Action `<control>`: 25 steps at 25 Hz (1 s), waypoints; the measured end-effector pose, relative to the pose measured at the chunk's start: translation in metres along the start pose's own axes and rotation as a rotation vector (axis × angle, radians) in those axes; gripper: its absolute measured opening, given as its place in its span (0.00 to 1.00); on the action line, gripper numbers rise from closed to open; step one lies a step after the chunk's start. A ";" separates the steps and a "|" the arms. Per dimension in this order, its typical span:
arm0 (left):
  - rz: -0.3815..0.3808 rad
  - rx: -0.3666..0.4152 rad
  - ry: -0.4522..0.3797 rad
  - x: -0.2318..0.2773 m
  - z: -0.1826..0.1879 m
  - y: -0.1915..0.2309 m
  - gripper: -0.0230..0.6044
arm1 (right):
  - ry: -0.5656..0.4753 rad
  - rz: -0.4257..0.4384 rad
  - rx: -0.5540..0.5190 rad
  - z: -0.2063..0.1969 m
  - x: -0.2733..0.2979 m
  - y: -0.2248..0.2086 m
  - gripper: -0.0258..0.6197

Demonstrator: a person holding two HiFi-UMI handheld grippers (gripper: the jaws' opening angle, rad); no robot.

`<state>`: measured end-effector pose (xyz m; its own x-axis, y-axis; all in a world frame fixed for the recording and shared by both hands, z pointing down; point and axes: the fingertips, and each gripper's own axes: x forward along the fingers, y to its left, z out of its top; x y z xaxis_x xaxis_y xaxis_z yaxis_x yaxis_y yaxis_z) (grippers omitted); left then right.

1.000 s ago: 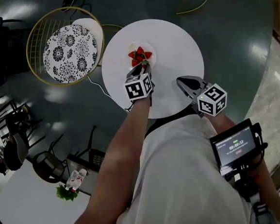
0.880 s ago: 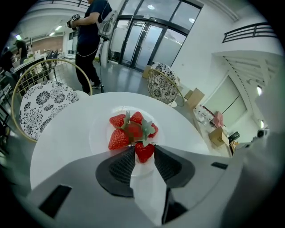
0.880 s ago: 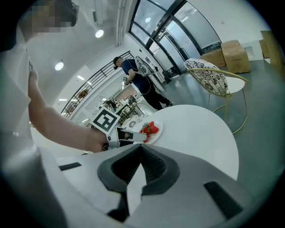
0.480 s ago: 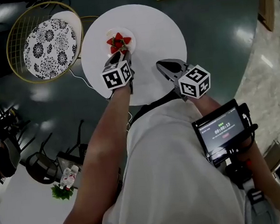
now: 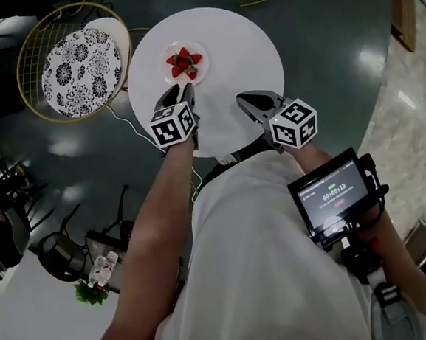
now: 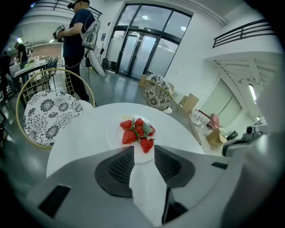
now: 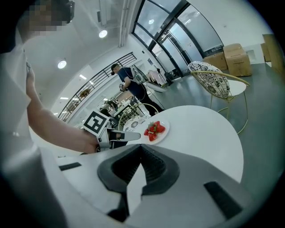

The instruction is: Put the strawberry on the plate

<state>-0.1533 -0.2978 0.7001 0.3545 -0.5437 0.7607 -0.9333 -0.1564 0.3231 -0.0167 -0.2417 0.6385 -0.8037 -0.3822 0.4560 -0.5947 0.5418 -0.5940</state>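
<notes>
Several red strawberries [image 5: 183, 61] lie heaped on a small white plate [image 5: 174, 76] toward the far side of the round white table [image 5: 240, 52]. My left gripper [image 5: 177, 93] hovers just short of the plate's near edge, open, with nothing between its fingers. In the left gripper view the strawberries [image 6: 138, 132] and plate [image 6: 116, 133] sit straight ahead of the gripper [image 6: 143, 151]. My right gripper [image 5: 241, 98] is shut and empty above the table's near right part, well apart from the plate. Its own view shows the jaws [image 7: 140, 148] closed, the strawberries [image 7: 153, 129] and the left gripper [image 7: 135, 135].
A gold wire chair with a floral cushion [image 5: 78, 62] stands left of the table. A second wire chair [image 6: 158, 91] stands beyond it. A person [image 6: 80, 31] stands further off on the dark floor. A small screen [image 5: 334, 196] rides near my right arm.
The left gripper has drawn back from over the strawberries to just short of the plate. The right gripper keeps its place and the head view has shifted.
</notes>
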 end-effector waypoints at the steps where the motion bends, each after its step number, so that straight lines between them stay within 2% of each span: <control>1: 0.000 -0.001 -0.006 -0.005 -0.002 0.001 0.26 | -0.002 0.001 -0.004 0.000 0.000 0.002 0.05; 9: -0.035 -0.041 -0.031 -0.037 -0.028 0.007 0.26 | -0.010 0.022 -0.024 -0.005 0.002 0.020 0.05; 11: -0.037 -0.037 -0.045 -0.048 -0.031 0.007 0.21 | -0.016 0.026 -0.028 -0.007 0.001 0.027 0.05; 16: -0.040 -0.016 -0.086 -0.068 -0.031 0.005 0.18 | -0.039 0.030 -0.040 -0.004 0.000 0.031 0.05; 19: -0.045 -0.004 -0.127 -0.100 -0.036 0.001 0.10 | -0.062 0.023 -0.054 -0.004 -0.011 0.053 0.05; 25: -0.043 0.011 -0.154 -0.144 -0.058 -0.007 0.05 | -0.084 0.010 -0.090 -0.008 -0.030 0.080 0.05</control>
<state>-0.1941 -0.1703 0.6209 0.3817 -0.6566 0.6505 -0.9185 -0.1906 0.3466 -0.0405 -0.1807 0.5828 -0.8105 -0.4358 0.3915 -0.5858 0.6090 -0.5348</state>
